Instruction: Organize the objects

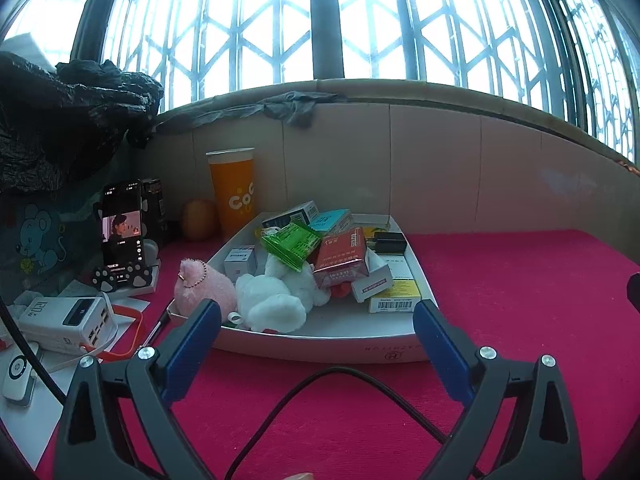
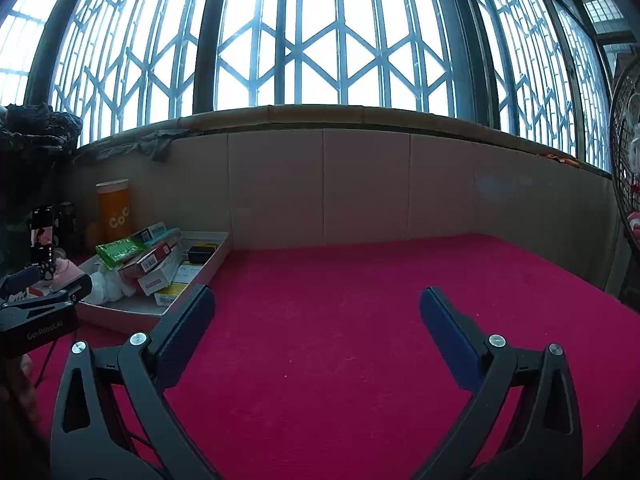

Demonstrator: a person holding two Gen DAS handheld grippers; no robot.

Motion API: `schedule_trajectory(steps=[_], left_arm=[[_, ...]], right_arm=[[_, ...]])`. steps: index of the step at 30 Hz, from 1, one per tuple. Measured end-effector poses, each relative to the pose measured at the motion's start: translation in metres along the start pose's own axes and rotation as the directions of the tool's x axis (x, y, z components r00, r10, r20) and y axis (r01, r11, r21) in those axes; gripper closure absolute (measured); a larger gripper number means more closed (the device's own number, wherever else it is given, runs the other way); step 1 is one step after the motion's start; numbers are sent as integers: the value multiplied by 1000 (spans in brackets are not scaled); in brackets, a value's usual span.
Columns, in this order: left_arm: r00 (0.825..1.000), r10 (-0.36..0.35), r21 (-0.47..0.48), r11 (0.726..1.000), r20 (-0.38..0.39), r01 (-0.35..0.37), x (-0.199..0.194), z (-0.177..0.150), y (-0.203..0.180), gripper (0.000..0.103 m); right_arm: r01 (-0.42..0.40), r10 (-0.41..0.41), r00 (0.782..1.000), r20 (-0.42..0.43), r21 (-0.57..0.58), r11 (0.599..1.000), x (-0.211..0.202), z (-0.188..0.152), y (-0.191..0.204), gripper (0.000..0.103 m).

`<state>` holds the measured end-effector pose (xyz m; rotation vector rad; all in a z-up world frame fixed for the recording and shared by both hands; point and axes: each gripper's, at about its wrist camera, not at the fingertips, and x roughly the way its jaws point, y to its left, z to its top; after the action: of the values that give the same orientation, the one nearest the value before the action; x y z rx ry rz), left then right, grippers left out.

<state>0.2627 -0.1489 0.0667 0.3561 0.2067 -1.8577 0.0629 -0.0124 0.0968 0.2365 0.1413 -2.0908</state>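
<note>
Objects: small boxes and packets heaped in a shallow white tray [image 1: 320, 346] at the left part of the red-covered surface [image 1: 520, 300], close to the tiled wall.
Tray contents: a white plush toy [image 1: 276, 300] at the near edge, a green packet [image 1: 292, 246] lying on top of the heap, a red box [image 1: 340, 258] tilted beside it, a teal box [image 1: 334, 220] toward the back, a black box [image 1: 390, 242] at the right rear, a yellow box with a barcode [image 1: 394, 298] at the near right corner.
Pink plush toy: [image 1: 202, 288] sits at the tray's near left corner, with a bead chain on top; whether it lies in the tray or beside it is unclear.
Left tool: [image 1: 318, 322] both blue-padded fingers spread wide, nothing between them, hovering just short of the tray's near wall; a black cable [image 1: 332, 376] loops over the surface under it.
Right tool: [image 2: 318, 308] fingers likewise spread wide and empty, over bare red surface well right of the tray.
Left of the tray: an orange cup [image 1: 232, 192] upright by the wall, a round orange fruit [image 1: 198, 220] beside it, a phone [image 1: 122, 228] propped upright with its screen lit, a white power bank [image 1: 68, 318] nearer the camera.
Background: a barred window [image 2: 320, 40] above the tiled wall.
</note>
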Motion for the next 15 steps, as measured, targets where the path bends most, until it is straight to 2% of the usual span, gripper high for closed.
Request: schedule_trajectory(steps=[15], left_arm=[[1000, 12, -10, 1000, 8, -11, -2, 0, 2, 6]], right_arm=[[1, -1, 1000, -5, -6, 1000, 2, -1, 2, 0]])
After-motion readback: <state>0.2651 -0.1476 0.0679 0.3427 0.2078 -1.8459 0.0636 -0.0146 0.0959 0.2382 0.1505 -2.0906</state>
